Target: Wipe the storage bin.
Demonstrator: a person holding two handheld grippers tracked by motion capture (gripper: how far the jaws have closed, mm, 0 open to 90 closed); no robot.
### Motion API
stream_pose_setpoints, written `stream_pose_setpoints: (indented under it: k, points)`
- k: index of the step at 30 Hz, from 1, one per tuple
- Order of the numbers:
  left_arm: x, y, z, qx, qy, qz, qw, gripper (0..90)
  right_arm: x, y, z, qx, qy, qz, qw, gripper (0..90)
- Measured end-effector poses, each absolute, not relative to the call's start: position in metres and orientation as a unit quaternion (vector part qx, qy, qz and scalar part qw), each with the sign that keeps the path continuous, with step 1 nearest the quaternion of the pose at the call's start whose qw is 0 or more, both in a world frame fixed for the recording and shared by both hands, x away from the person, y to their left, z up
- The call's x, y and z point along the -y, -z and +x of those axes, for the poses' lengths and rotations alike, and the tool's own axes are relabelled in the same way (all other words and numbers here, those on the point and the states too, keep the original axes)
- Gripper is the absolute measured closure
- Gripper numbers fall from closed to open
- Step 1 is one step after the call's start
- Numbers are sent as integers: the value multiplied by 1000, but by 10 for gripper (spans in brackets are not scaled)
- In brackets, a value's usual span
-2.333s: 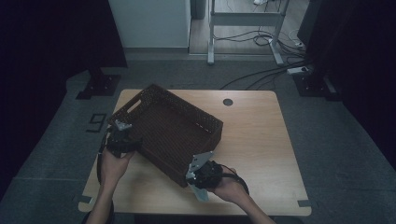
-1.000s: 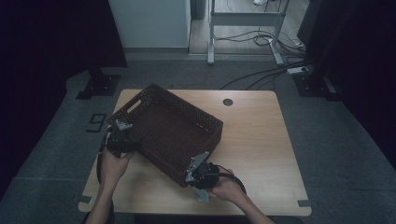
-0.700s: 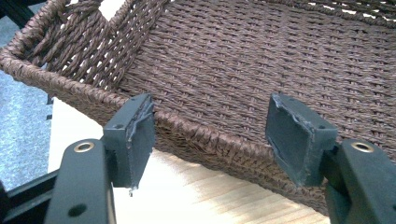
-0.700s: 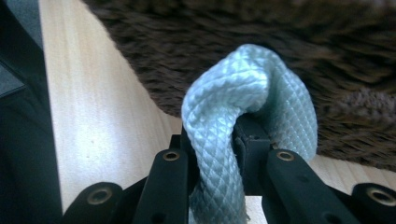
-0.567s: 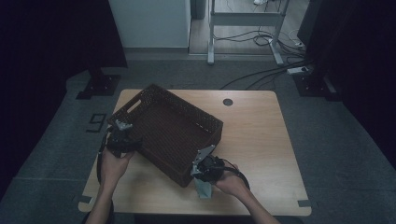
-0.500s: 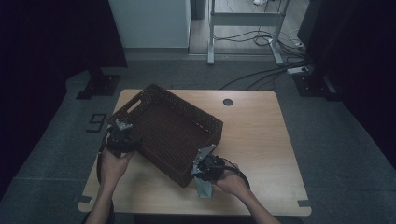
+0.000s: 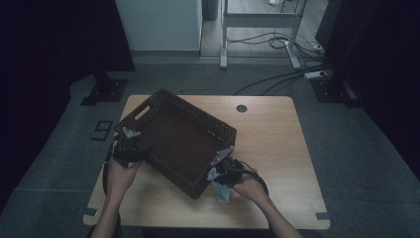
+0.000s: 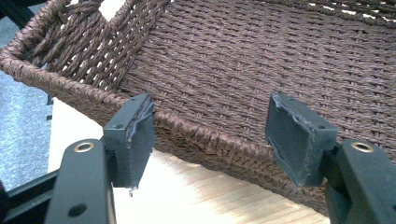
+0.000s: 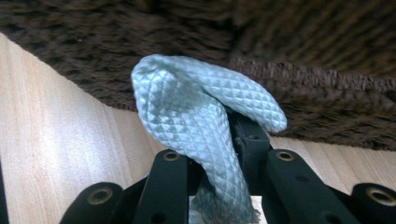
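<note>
**Cloth pinched beside the woven basket**

Your left hand sits at the left edge of the wooden surface, carrying the left gripper up against the near-left rim of the brown woven basket. In the left gripper view the jaws stand apart, roughly half open, with a stretch of that rim between them; the pads do not press on the weave, so nothing is held there. The basket's handle cut-out shows at the upper left of that view, its floor bare beyond the rim.

The basket lies skewed on the surface, one corner pointing towards you.

Right of that corner, your right hand holds the right gripper just beside the basket's near-right wall. Its jaws are closed tight on a pale blue-grey cloth with a diamond weave. In the right gripper view the cloth bunches up out of the jaws in a folded hump and droops to the right, in front of the basket's dark wall. In the high view the rest of the cloth hangs down from the gripper towards the surface; whether it touches the wood, you cannot tell.

A small round dark hole marks the far side of the surface.
</note>
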State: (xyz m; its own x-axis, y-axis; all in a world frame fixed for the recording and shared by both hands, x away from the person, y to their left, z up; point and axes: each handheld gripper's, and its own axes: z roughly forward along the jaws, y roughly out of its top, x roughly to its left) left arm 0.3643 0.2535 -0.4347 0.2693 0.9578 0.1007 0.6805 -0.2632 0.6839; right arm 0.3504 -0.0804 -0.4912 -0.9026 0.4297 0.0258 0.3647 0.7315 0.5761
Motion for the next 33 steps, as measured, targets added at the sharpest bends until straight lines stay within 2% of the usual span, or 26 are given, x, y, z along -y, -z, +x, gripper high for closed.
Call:
stream_pose_setpoints:
  k: [19,33]
  points:
    - [-253,434,364,-545,-260,752,265,335,101,497,378,-919,-286,262,70,752]
    - [-253,434,364,-545,-260,752,265,335,120,497,404,-904,-278,308,106,753]
